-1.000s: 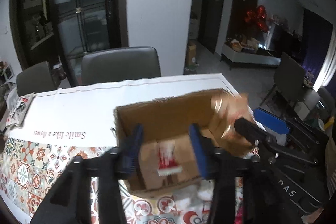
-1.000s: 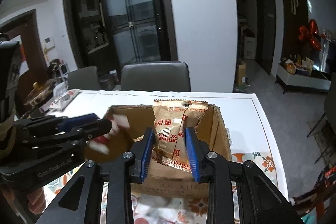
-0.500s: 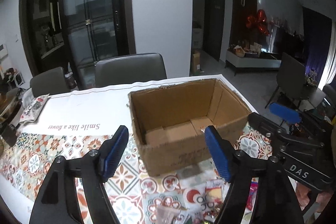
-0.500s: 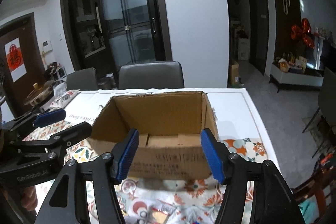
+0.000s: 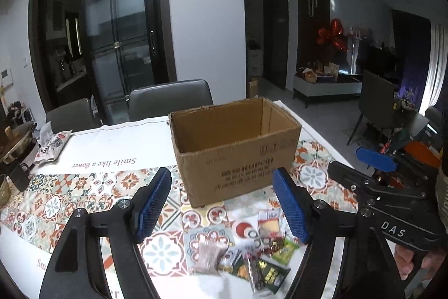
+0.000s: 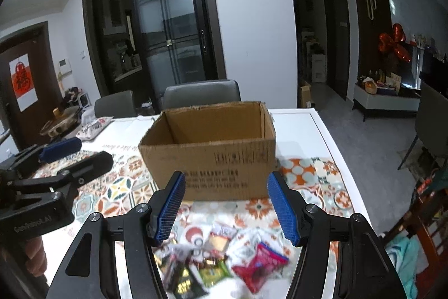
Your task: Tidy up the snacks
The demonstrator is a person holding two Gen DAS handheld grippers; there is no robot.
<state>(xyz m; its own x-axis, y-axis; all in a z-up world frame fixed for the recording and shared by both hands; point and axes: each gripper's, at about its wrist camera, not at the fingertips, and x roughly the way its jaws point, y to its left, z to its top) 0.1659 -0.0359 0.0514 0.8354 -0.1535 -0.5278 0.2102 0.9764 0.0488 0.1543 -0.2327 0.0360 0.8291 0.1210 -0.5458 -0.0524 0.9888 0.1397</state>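
Note:
An open cardboard box (image 5: 235,147) stands on the patterned tablecloth; its inside floor is hidden from here. It also shows in the right wrist view (image 6: 208,150). A pile of small snack packets (image 5: 252,254) lies on the table in front of the box, also in the right wrist view (image 6: 218,257). My left gripper (image 5: 224,206) is open and empty above the pile. My right gripper (image 6: 225,206) is open and empty above the pile, to the right of the left one (image 6: 56,173). The right gripper also shows in the left wrist view (image 5: 375,167).
A printed pouch (image 5: 53,143) lies at the table's far left. Grey chairs (image 5: 170,100) stand behind the table. A dark mug (image 5: 16,175) sits at the left edge. The table's right edge (image 6: 336,147) drops to the floor.
Both grippers let go of their packets over the box, opened wide and pulled back toward me; the snack pile has come into view below them.

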